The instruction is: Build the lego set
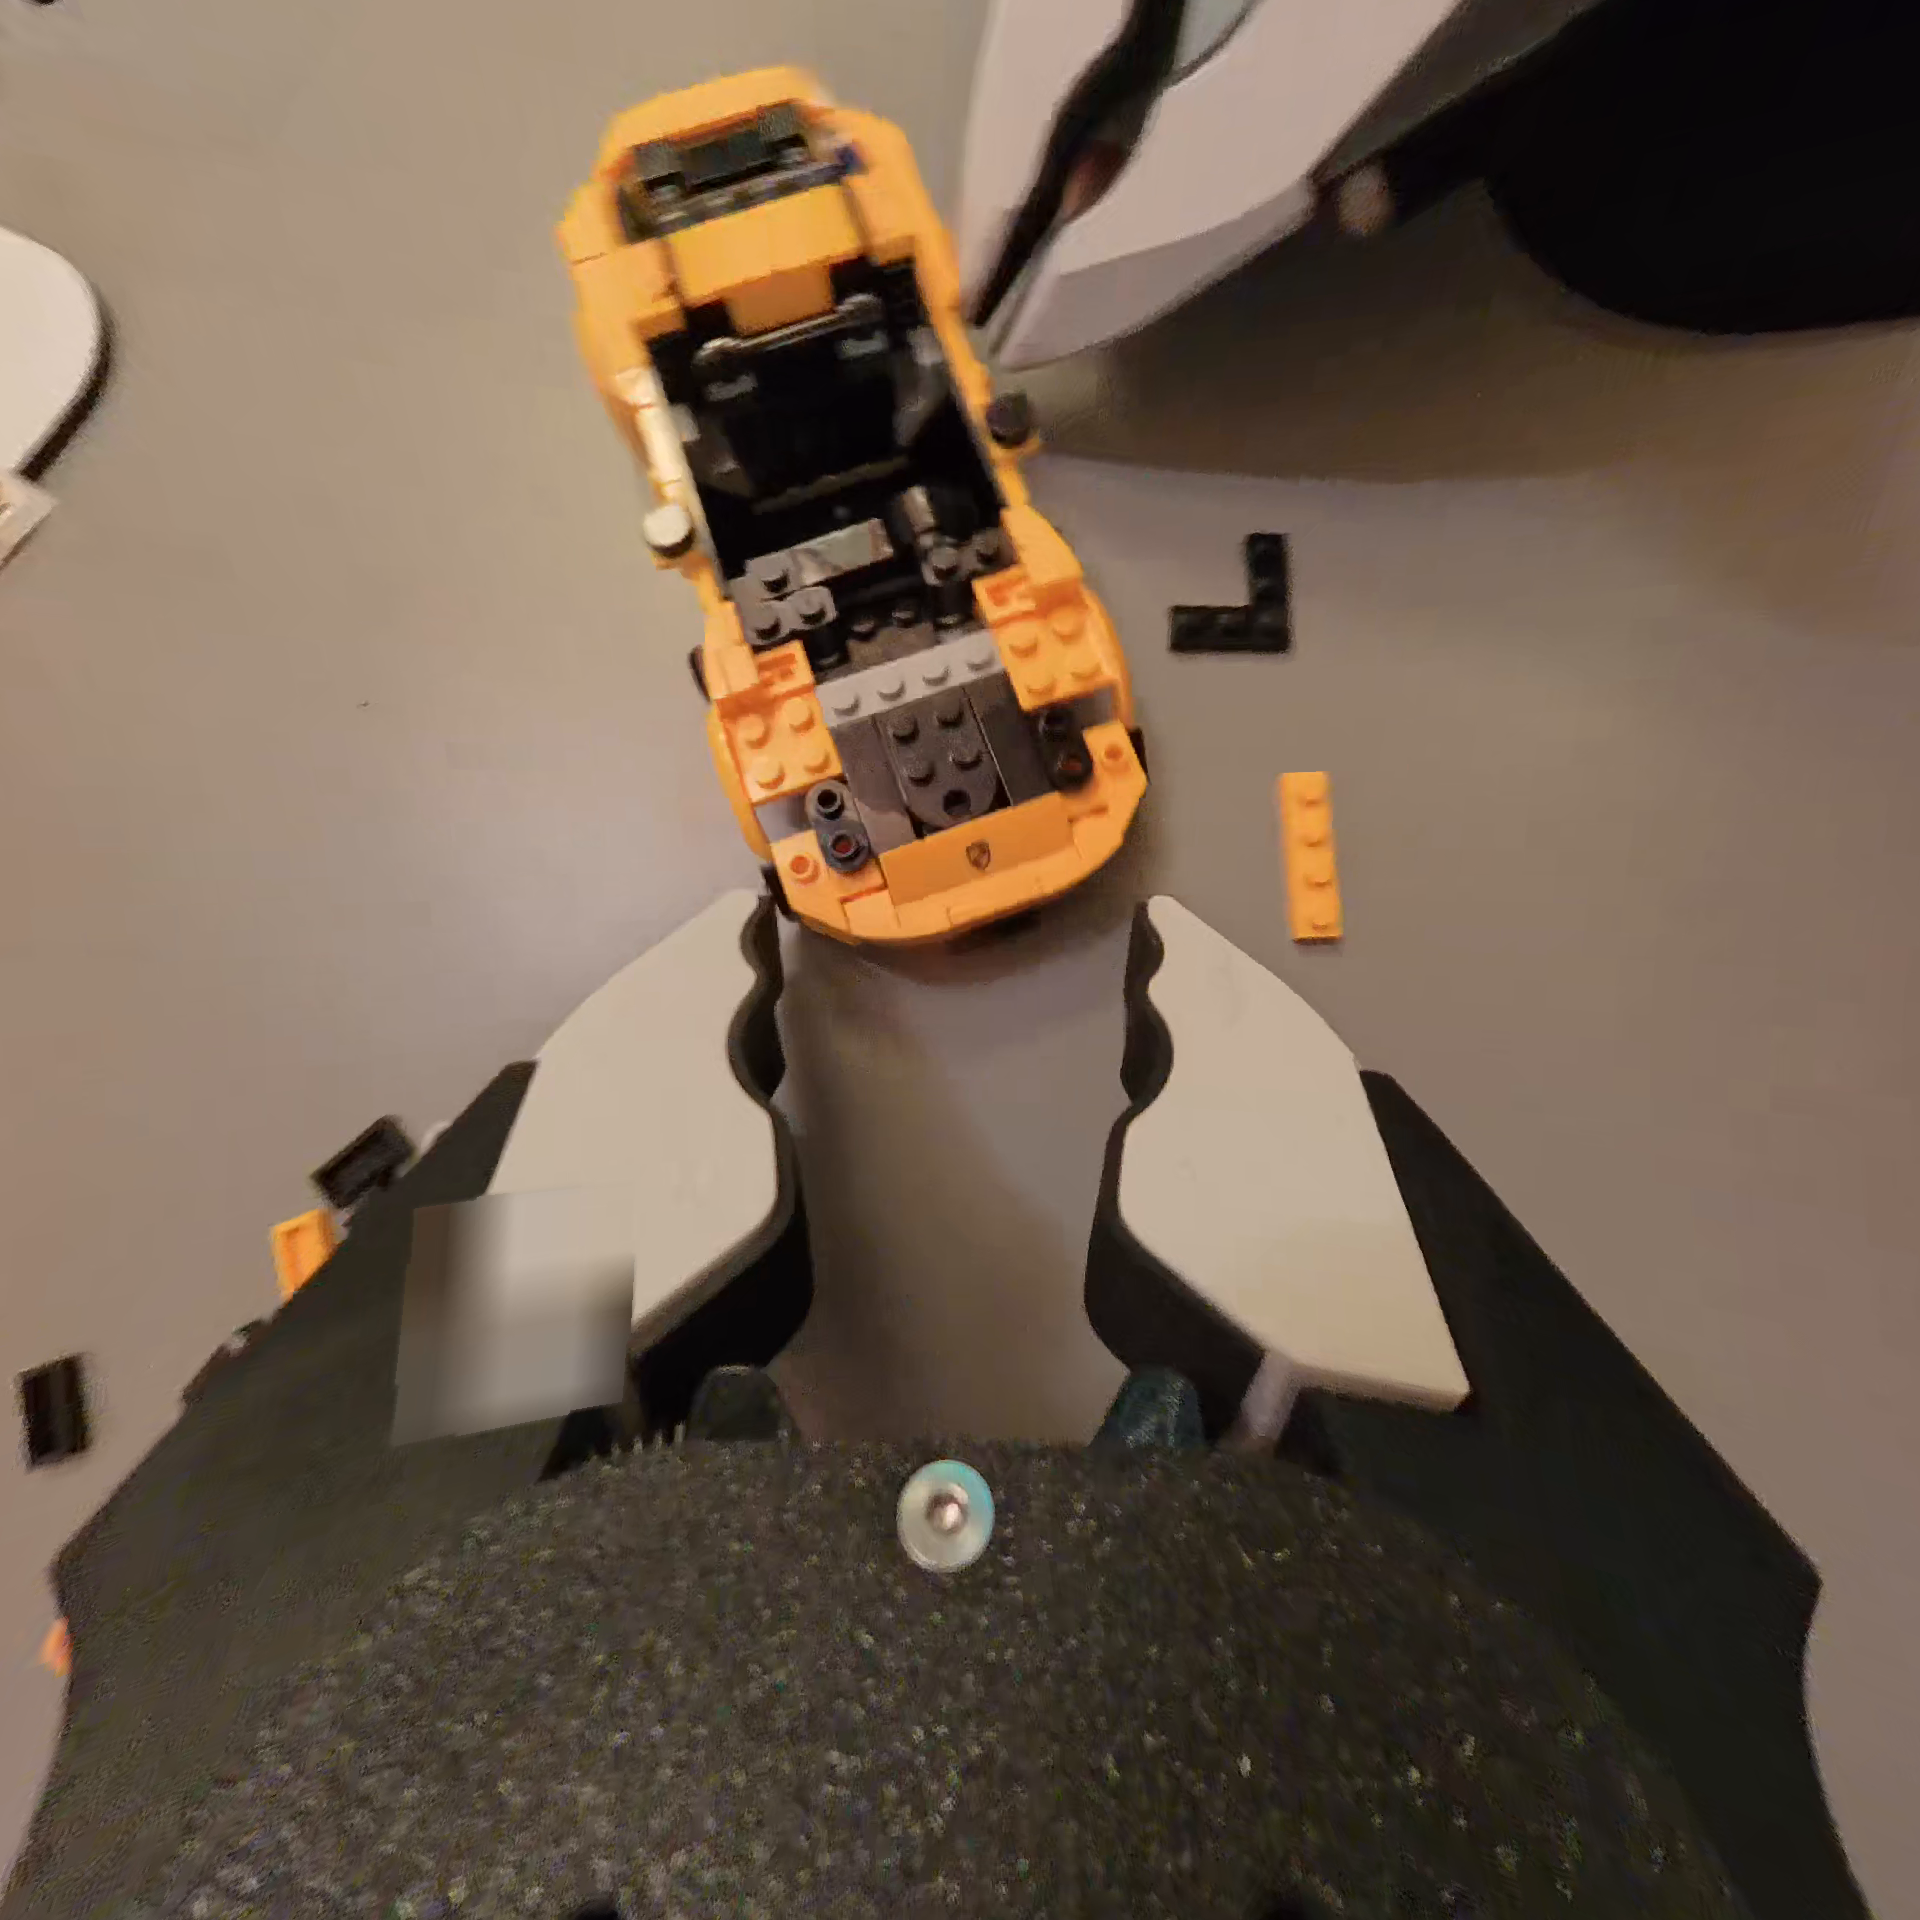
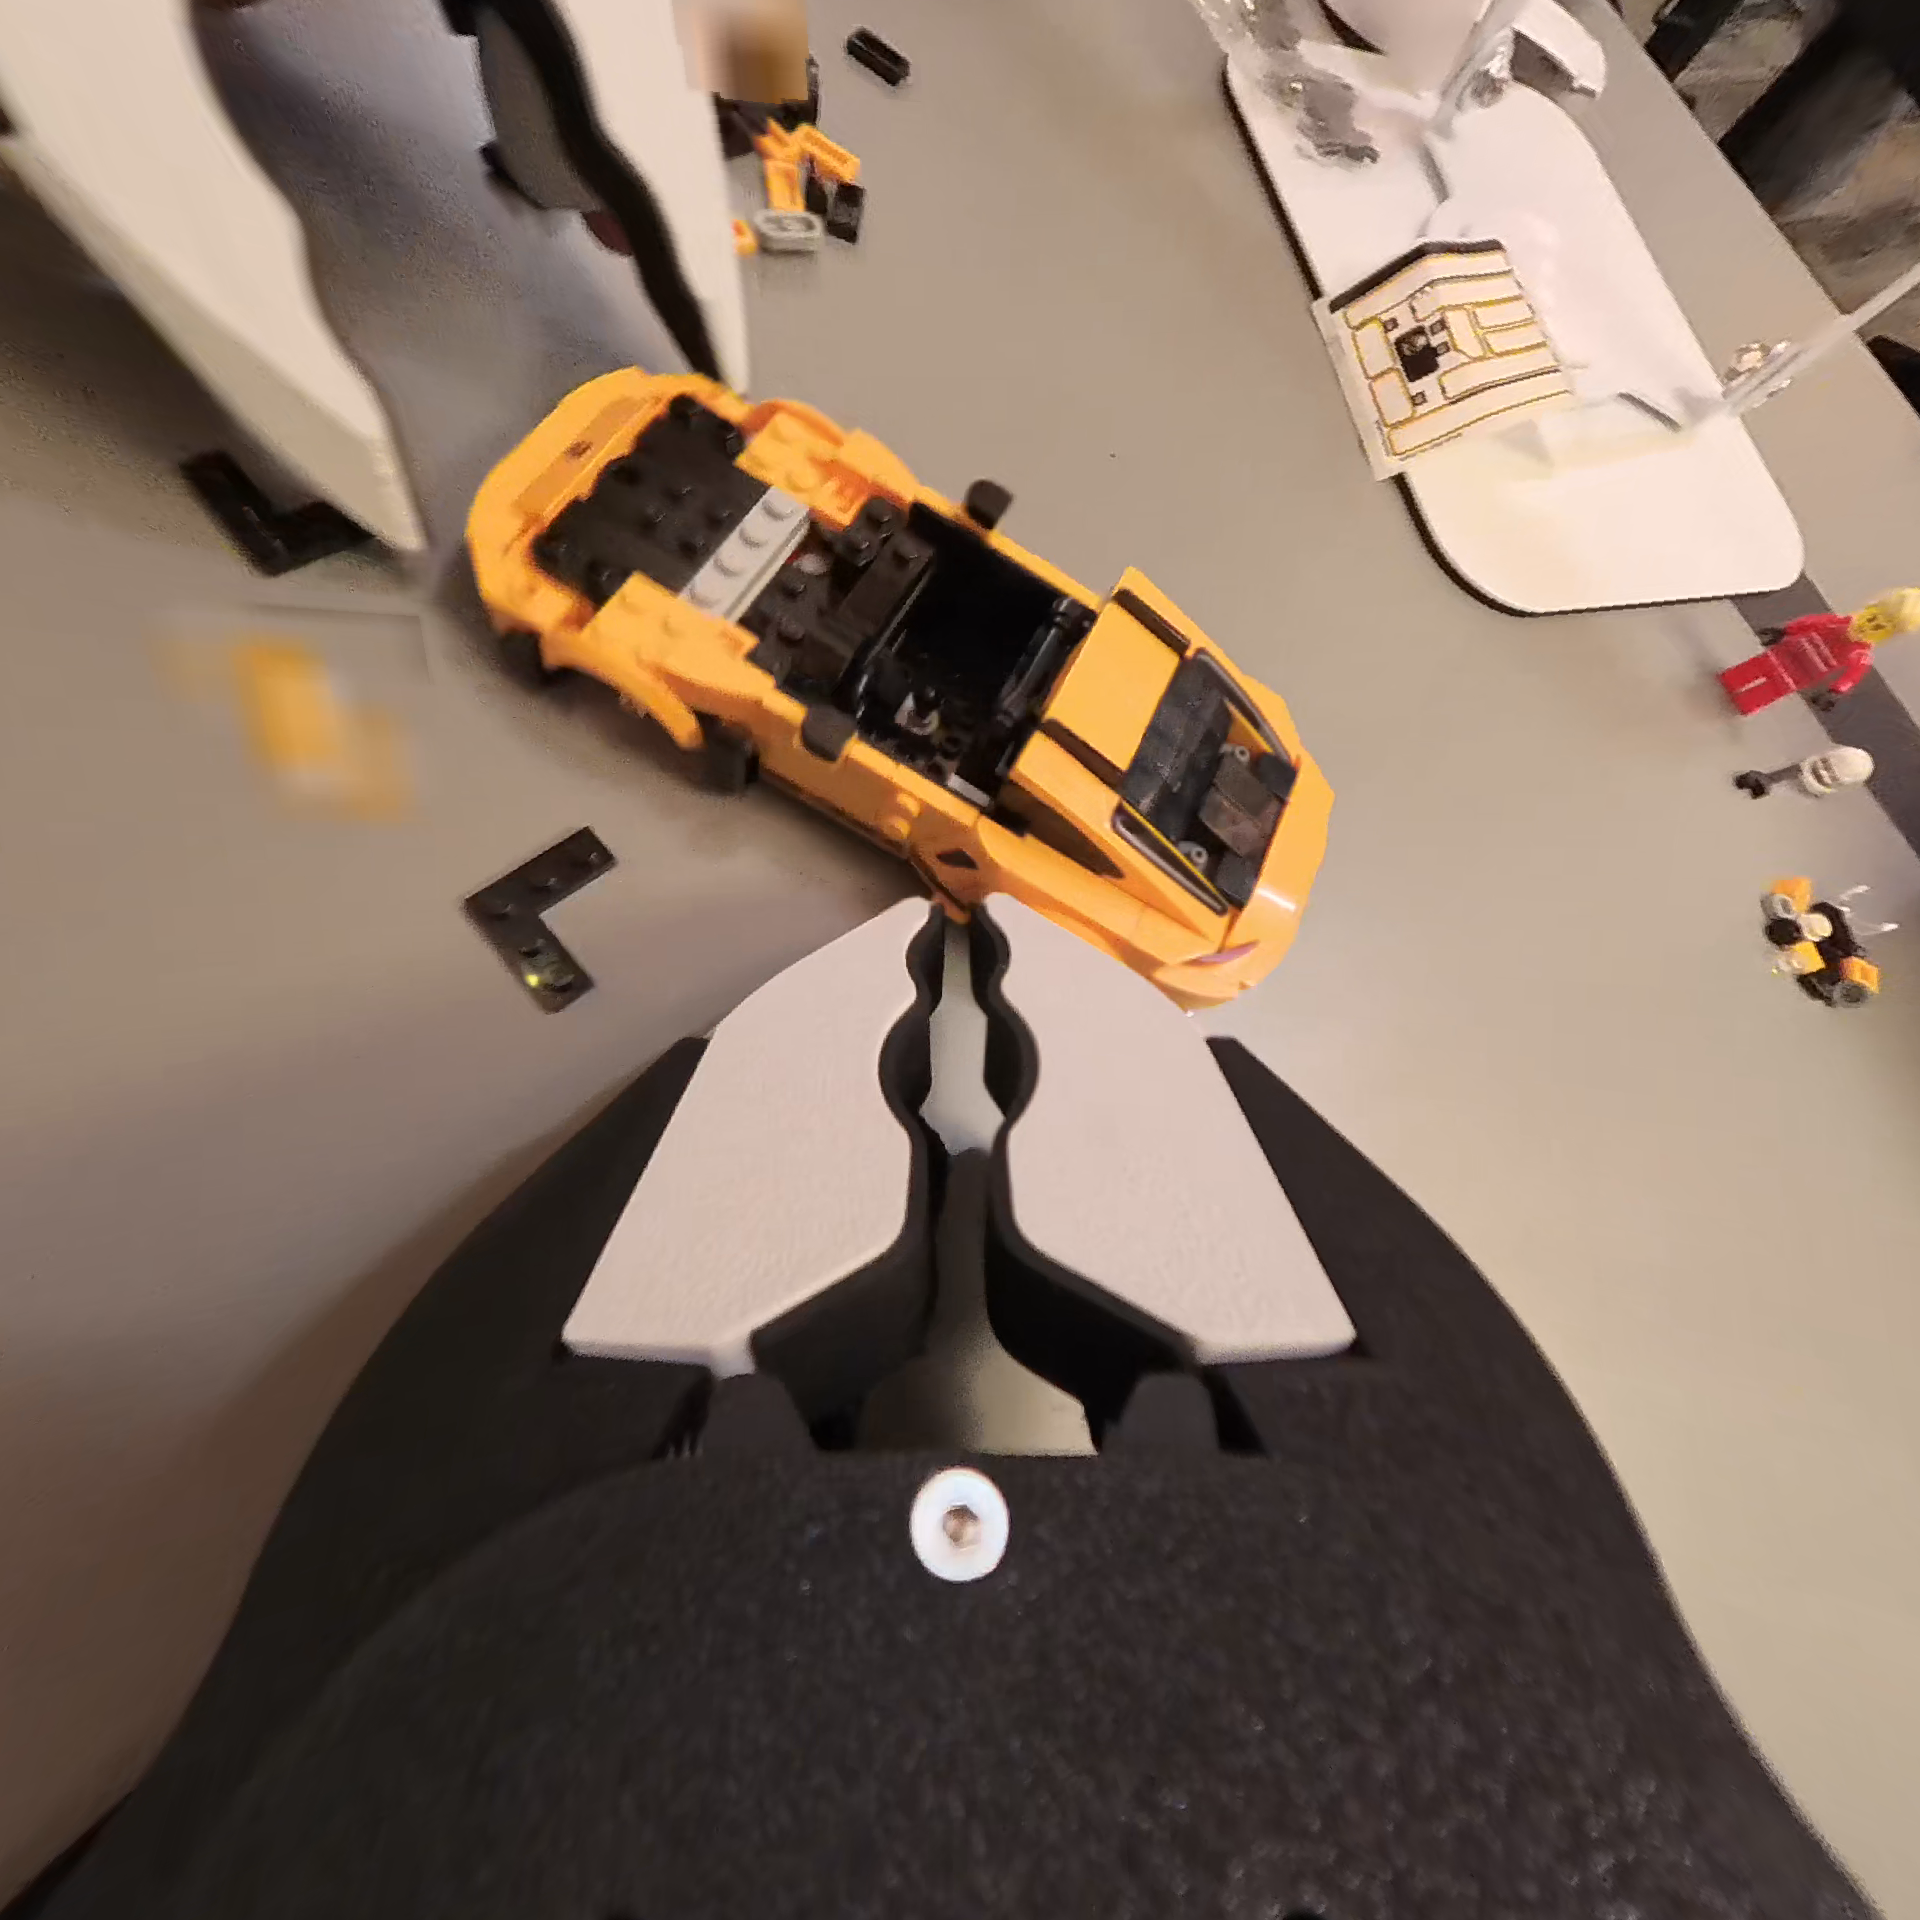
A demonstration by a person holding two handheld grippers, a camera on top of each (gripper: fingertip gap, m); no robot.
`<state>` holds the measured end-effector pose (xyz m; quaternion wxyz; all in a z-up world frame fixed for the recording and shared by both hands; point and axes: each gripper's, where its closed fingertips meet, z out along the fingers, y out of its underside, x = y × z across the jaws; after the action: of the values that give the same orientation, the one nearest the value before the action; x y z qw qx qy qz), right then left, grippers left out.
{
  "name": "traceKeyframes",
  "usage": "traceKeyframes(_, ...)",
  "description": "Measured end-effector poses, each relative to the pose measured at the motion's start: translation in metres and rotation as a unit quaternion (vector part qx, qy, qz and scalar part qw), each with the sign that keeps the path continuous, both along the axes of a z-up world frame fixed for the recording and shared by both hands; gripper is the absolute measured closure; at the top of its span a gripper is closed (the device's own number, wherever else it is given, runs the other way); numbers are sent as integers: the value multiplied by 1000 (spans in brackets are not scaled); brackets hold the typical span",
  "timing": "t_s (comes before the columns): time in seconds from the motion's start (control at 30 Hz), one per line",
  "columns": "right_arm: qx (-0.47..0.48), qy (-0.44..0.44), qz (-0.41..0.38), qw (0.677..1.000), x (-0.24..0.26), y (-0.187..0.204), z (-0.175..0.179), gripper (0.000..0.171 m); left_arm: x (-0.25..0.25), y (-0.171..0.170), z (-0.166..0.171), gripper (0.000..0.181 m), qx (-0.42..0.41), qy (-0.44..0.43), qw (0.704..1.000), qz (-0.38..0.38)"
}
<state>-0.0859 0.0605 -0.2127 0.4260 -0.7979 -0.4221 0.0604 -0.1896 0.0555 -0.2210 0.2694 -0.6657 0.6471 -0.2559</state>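
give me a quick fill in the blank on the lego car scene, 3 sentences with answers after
The left gripper has its jaws ____, with the nose of the orange car just ahead of them.
The black L-shaped plate lies on the ____, apart from the car.
The minifigure lying near the table edge wears a ____ suit.

Missing words: open; table; red

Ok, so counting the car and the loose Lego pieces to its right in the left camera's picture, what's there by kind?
Orange Lego car: 1
Black L-shaped plate: 1
Orange four-stud plate: 1
Total: 3
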Motion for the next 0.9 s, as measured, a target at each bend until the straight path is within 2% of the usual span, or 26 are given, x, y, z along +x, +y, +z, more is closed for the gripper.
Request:
traceKeyframes(0.2,0,3,3,1000,-2,12,-3,158,12,-31,5,121,-47,-27,997,-60)
traceKeyframes(0.53,16,50,15,998,-6,24,11,159,11,-27,12,126,-61,-52,996,-48)
traceKeyframes(0.7,-37,52,45,997,4,-9,13,159,8,-14,16,131,-49,-72,996,-21)
traceKeyframes(0.9,-101,-7,126,987,-11,-59,8,160,9,-10,10,134,-40,-69,997,-14)
